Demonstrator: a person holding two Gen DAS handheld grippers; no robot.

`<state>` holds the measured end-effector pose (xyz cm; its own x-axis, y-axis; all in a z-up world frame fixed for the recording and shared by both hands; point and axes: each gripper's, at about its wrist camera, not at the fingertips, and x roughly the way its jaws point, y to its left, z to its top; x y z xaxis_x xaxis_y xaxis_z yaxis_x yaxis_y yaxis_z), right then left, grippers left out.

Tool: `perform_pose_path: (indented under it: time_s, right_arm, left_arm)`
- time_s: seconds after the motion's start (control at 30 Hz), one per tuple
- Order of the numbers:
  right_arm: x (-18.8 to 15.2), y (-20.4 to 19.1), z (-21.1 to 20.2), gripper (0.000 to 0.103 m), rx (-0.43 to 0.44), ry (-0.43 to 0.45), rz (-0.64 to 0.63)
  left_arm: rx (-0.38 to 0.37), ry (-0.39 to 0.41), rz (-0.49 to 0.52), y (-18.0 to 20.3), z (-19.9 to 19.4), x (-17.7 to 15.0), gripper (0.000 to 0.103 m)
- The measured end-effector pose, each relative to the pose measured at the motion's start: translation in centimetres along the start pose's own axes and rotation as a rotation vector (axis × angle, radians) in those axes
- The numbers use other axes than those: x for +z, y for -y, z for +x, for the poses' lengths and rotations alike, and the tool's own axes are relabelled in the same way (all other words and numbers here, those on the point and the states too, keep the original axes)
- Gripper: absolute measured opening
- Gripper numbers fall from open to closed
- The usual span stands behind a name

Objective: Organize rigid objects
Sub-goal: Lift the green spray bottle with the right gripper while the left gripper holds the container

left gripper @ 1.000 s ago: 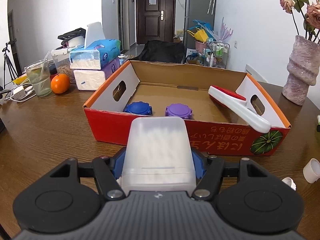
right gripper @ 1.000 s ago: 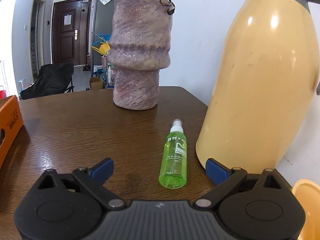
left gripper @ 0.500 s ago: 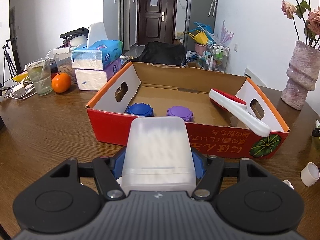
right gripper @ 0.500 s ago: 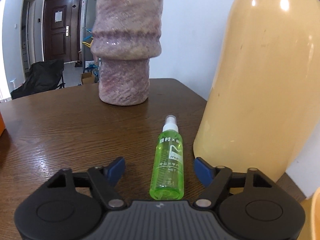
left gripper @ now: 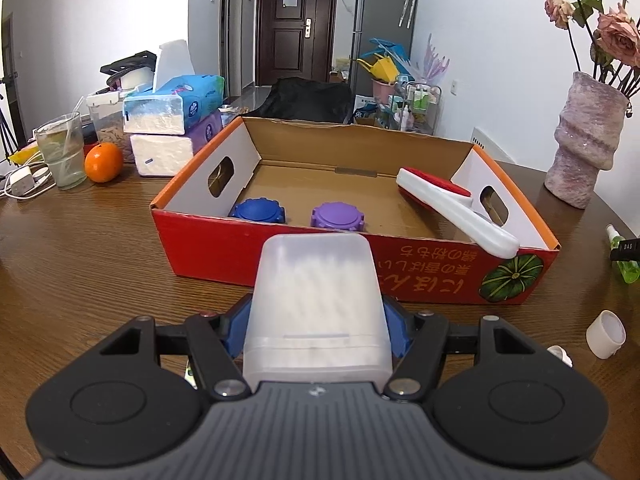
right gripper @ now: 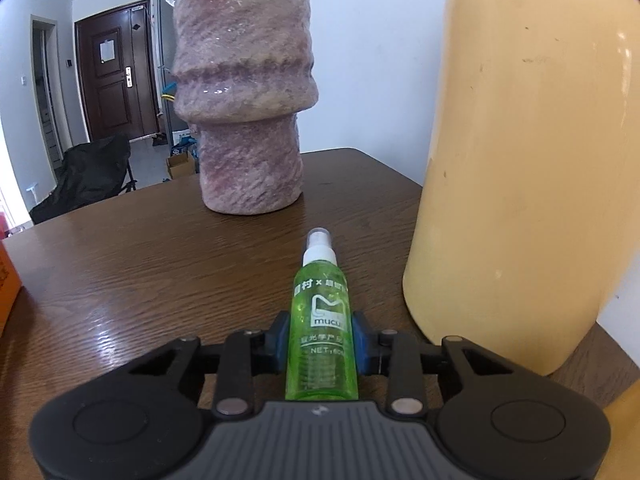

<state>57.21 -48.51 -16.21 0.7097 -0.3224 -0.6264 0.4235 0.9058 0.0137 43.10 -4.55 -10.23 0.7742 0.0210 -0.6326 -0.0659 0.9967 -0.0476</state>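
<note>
My left gripper [left gripper: 316, 330] is shut on a translucent white plastic box [left gripper: 316, 300] and holds it just in front of the red cardboard box [left gripper: 360, 264]. In that cardboard box lie a blue lid [left gripper: 258, 210], a purple lid [left gripper: 336, 216] and a white and red brush [left gripper: 448, 208]. A green spray bottle [right gripper: 322, 320] lies on the wooden table, nozzle pointing away. My right gripper [right gripper: 320, 336] is closing on the bottle, and its blue pads [right gripper: 282, 336] touch both sides. The same bottle [left gripper: 626, 268] shows at the right edge of the left wrist view.
A purple stone vase [right gripper: 244, 120] stands behind the bottle and a tall cream thermos [right gripper: 520, 160] close to its right. Left of the cardboard box are tissue packs [left gripper: 172, 120], a glass [left gripper: 64, 152] and an orange [left gripper: 103, 162]. A white cap [left gripper: 606, 334] lies at the right.
The right gripper moved in over the green bottle and its jaws closed from wide apart onto the bottle's sides. The left gripper kept still with the white box.
</note>
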Motion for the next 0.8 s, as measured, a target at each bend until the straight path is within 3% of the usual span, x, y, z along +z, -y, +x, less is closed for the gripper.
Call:
perform_pose_path:
  time_s: [0.37, 0.8]
  right_arm:
    - [-2.1, -0.6, -3.8, 0.030, 0.132, 0.000, -0.012]
    - [-3.6, -0.5, -10.9, 0.030, 0.232, 0.091, -0.010]
  left_arm:
    - [-0.021, 0.006, 0.022, 0.6, -0.4, -0.3, 0.066]
    - [-0.056, 0.029, 0.044, 1.4, -1.8, -0.5, 0.066]
